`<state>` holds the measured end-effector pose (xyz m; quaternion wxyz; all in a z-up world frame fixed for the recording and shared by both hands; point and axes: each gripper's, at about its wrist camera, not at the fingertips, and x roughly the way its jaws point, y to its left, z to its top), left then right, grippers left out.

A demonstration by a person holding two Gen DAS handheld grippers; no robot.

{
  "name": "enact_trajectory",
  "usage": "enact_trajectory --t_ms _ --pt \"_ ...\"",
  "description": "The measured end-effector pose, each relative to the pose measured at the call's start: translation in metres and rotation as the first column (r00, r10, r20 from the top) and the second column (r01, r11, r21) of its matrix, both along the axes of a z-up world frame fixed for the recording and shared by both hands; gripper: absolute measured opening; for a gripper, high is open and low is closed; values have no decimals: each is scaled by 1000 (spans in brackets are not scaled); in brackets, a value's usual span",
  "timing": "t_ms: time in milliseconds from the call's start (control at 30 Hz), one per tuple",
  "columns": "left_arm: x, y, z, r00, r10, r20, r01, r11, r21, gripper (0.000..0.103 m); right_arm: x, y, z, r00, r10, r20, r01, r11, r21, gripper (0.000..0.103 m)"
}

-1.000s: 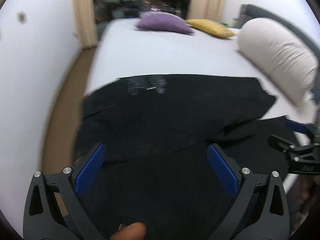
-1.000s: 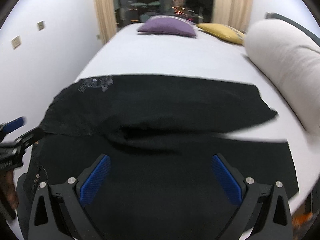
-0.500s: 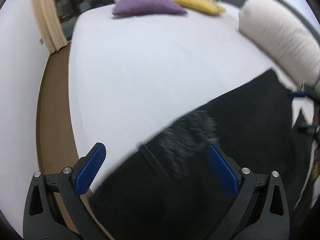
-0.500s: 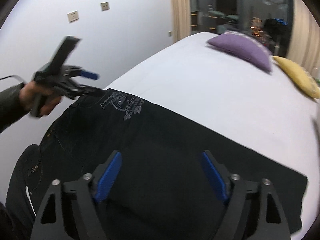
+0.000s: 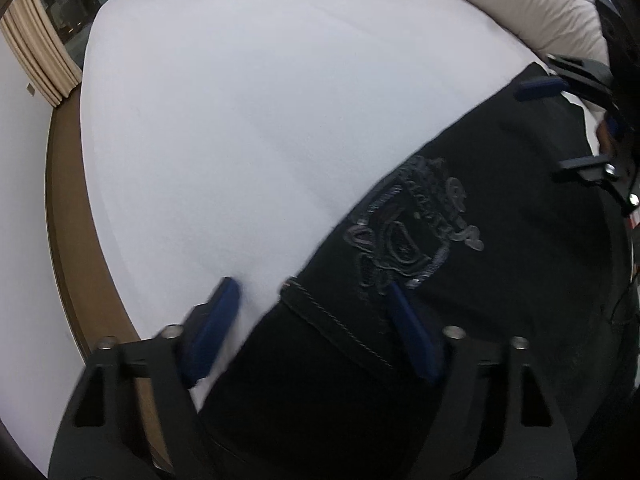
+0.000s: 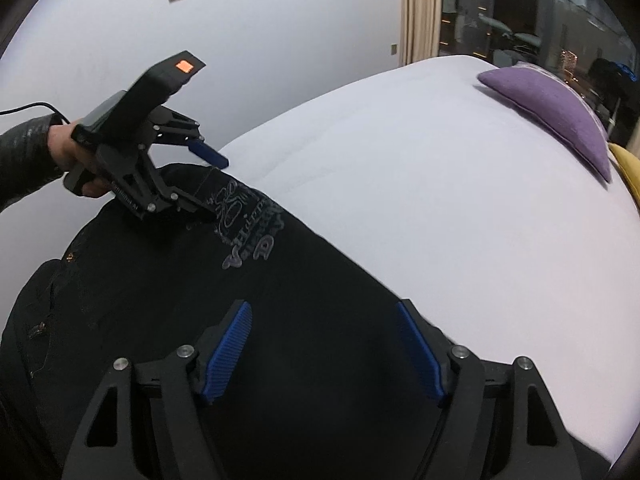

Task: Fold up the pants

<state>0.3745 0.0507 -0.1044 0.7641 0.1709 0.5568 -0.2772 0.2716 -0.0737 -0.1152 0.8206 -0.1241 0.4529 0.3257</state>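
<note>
Black pants with a grey embroidered emblem lie folded on the white bed. My left gripper is open, low over the waistband corner, its jaws straddling the pants' far edge. In the right wrist view the pants fill the foreground, the emblem near the left gripper. My right gripper is open and empty just above the black fabric. It also shows at the right edge of the left wrist view.
A purple pillow and a yellow pillow lie at the far end of the bed. A large white pillow lies along the headboard side. Brown floor and a white wall border the bed's left edge.
Both grippers have swung toward the emblem end of the pants and dropped closer to the fabric. The left gripper's jaws have narrowed somewhat. The pants lie much as before.
</note>
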Motion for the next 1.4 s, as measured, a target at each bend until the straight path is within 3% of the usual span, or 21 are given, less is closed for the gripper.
enact_trajectory --t_ms 33,67,100,200,400,500,667,800,1000,1100,1267,1400 --pt "-2 -1 4 1000 -3 -1 3 1000 -7 50 5 6 0 1000 10 -4 -10 1000 -5 77" --pt "-3 0 9 1000 0 14 0 1000 -5 28 9 10 -1 1000 17 -5 -17 1000 -11 77" --pt "2 6 14 1000 8 27 -8 1000 -9 17 12 13 -2 1000 27 -9 -27 999 -18 77" --pt "-4 17 29 996 25 84 -23 999 -32 10 20 25 -3 998 63 -14 -64 997 -40 76" --pt "-19 19 34 983 17 183 -10 999 -42 7 35 42 -4 994 108 -21 -110 992 -69 76" --pt "-41 14 28 972 16 234 -4 999 -51 7 45 50 -11 988 137 -76 -142 988 -60 66" --pt "-48 17 26 964 11 266 2 999 -50 7 53 58 -21 980 159 -117 -171 981 -93 29" --pt "-65 17 37 954 17 298 2 998 -64 7 42 58 -10 982 161 -96 -167 984 -56 13" --pt "-101 16 48 942 28 336 0 997 -83 7 6 58 19 991 134 10 -134 990 -34 8" --pt "-98 21 47 943 26 331 0 997 -78 7 -20 63 28 989 132 62 -129 991 -46 6" --pt "-124 16 51 941 19 337 12 996 -88 7 -52 83 35 981 153 123 -135 981 -141 6" --pt "-160 13 49 939 -43 340 75 994 -82 7 -94 96 48 948 268 173 -224 945 -237 6"
